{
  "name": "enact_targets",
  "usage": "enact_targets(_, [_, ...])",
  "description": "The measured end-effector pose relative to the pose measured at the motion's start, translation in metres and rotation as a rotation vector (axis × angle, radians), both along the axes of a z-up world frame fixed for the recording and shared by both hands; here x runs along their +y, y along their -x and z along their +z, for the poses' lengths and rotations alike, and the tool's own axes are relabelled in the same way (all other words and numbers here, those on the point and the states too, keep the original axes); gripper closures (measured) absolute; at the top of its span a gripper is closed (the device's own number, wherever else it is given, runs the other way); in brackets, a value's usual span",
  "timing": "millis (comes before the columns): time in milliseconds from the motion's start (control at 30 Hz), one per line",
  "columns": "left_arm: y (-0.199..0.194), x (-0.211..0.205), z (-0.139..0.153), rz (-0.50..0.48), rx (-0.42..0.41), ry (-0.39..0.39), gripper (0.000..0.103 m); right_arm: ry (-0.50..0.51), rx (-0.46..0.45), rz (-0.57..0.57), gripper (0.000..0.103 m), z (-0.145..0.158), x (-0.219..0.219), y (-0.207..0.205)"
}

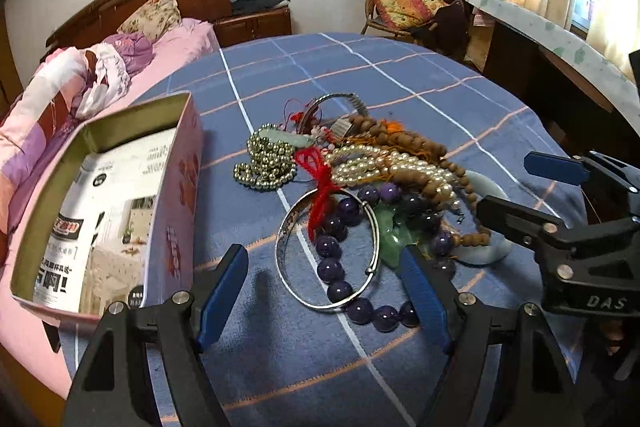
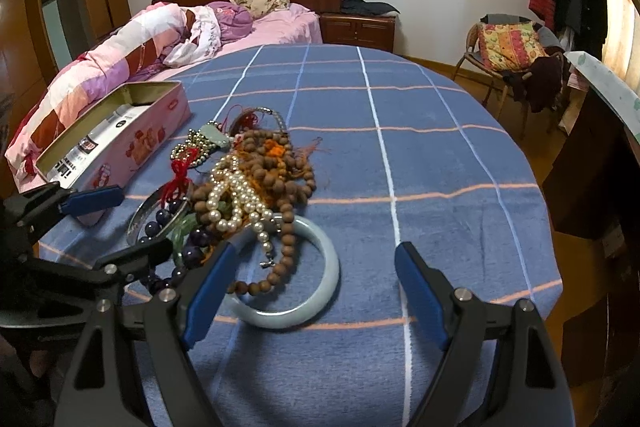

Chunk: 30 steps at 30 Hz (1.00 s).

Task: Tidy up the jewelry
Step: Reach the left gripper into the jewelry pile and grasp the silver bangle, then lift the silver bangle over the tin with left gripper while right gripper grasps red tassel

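Observation:
A tangled pile of jewelry lies on the blue checked tablecloth (image 1: 360, 75). It holds a silver bangle (image 1: 282, 227) with a red tassel, purple bead bracelet (image 1: 334, 269), pearl strands (image 1: 372, 163), brown wooden beads (image 2: 276, 171), metallic bead bracelet (image 1: 266, 163) and a pale jade bangle (image 2: 330, 279). My left gripper (image 1: 324, 291) is open and empty, just short of the silver bangle. My right gripper (image 2: 316, 291) is open and empty, its jaws either side of the jade bangle's near edge. An open pink tin box (image 1: 182, 163) lined with printed paper stands at the left.
A bed with pink bedding (image 2: 168, 39) runs behind the table at the left. A chair with a patterned cushion (image 2: 512, 45) and a dark desk (image 2: 592, 155) stand to the right. The table's far and right edges (image 2: 532, 167) drop to the floor.

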State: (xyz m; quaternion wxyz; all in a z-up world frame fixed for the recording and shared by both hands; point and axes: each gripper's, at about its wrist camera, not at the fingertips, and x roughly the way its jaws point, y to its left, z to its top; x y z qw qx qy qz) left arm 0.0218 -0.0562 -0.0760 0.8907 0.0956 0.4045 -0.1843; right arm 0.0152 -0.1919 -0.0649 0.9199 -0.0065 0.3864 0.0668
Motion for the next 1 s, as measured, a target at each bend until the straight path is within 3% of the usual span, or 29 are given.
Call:
enact_targets(233, [-0.007,0.001,-0.001,0.05,0.018,-0.01,0.024,0.003,0.0,0.005,0.019,-0.003,0.006,0.004])
enact_targets(500, [-0.023,0.002,-0.01,0.049,0.118,0.032,0.025,0.005,0.0,0.014,0.019,-0.005,0.013,0.007])
enact_targets(567, [-0.019,0.001,-0.009,0.014,0.102,0.049,0.043,0.008,-0.003,0.013,0.018,-0.004,0.013,0.008])
enact_targets(667, [-0.012,-0.004,-0.009,-0.003,0.081,0.017,0.043,0.003,-0.001,0.005,0.018,-0.005,0.013,0.008])
enact_targets(767, [-0.007,0.001,-0.006,0.001,0.067,0.04,0.044,0.003,-0.002,0.002,0.018,-0.004,0.012,0.008])
enact_targets(1000, [0.008,0.007,0.028,0.019,-0.074,0.041,0.044,-0.001,-0.007,-0.003,0.018,-0.002,0.007,0.005])
